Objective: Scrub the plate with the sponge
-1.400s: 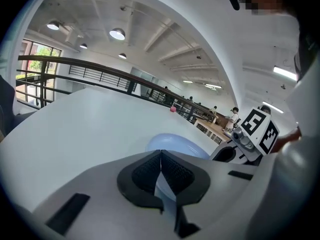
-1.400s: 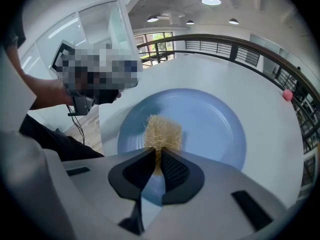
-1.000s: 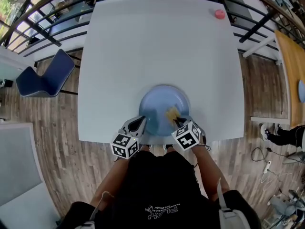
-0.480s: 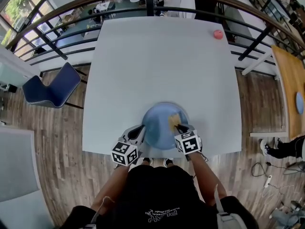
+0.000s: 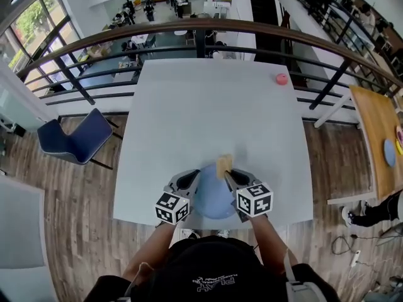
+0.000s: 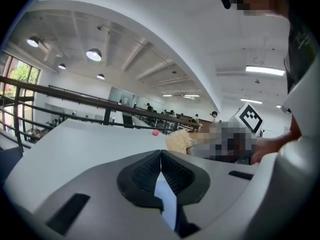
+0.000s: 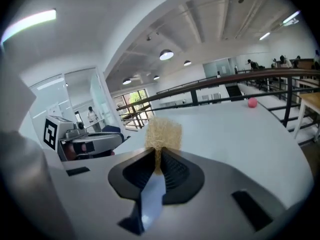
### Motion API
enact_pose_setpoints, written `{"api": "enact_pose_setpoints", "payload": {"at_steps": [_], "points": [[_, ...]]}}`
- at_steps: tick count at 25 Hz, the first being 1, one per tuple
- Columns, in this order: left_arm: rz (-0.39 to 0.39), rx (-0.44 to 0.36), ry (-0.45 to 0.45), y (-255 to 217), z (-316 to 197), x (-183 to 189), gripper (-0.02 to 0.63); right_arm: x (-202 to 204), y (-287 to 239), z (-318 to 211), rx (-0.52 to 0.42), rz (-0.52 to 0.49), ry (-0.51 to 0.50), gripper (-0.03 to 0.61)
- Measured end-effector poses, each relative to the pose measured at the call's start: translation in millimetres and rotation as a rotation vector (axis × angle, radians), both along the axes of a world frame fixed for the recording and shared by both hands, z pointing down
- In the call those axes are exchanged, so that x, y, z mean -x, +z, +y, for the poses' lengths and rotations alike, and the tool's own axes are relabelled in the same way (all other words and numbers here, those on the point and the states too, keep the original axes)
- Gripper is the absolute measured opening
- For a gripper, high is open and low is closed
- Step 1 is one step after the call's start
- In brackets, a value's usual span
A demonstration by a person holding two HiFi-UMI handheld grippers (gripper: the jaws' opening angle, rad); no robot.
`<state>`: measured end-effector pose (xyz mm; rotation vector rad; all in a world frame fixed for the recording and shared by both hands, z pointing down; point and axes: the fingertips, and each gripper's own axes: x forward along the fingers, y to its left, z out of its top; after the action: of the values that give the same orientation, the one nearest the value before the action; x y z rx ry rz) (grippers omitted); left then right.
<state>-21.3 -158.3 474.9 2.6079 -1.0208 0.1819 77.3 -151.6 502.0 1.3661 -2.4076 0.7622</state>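
Observation:
The blue plate [image 5: 214,203] lies on the white table [image 5: 208,106] near its front edge, with both grippers above its near half. My right gripper [image 5: 228,173] [image 7: 157,159] is shut on the yellow sponge [image 5: 223,165] [image 7: 162,133], which sticks out past the jaws over the plate's far rim. My left gripper [image 5: 192,177] [image 6: 161,159] is over the plate's left rim, jaws pressed together with nothing seen between them. In the left gripper view the sponge [image 6: 178,141] shows just right of the jaws. Both gripper views look level across the table.
A small pink ball [image 5: 281,78] [image 7: 252,102] rests at the table's far right corner. A dark railing [image 5: 201,33] runs behind the table. A blue chair [image 5: 79,137] stands to the left, and a wooden table [image 5: 378,137] to the right.
The sponge has gone from the plate's inner surface up to its far rim, held by the right gripper. Both grippers have drawn closer together. The head view has tilted up.

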Motion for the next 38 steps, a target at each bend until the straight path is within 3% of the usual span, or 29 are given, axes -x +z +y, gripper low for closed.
{"api": "enact_pose_setpoints", "payload": {"at_steps": [6,11,16,22,31,38], "points": [[-0.023,-0.202,-0.003,-68.0,-27.5,3.4,0.012,-0.3,-67.6,-15.4,-0.255,0.151,0.014,0.044],[-0.042,-0.31,-0.018,-114.9,-51.8,7.8,0.012,-8.9,-128.6,-42.9,-0.429,0.131,0.085,0.044],[-0.078,-0.404,-0.015,-151.0,-54.9,6.6,0.012,-13.2,-177.9,-47.4,-0.54,0.088,0.13,0.044],[-0.026,-0.413,-0.021,-170.6,-42.7,6.3,0.012,-8.0,-198.6,-43.8,-0.568,0.136,0.117,0.043],[0.048,-0.414,-0.034,-183.7,-27.1,6.7,0.012,-1.4,-205.0,-23.6,-0.594,0.095,0.142,0.043],[0.055,-0.417,-0.049,-184.2,-22.4,3.3,0.012,-4.2,-203.7,-15.8,-0.596,0.114,0.123,0.043]]}}
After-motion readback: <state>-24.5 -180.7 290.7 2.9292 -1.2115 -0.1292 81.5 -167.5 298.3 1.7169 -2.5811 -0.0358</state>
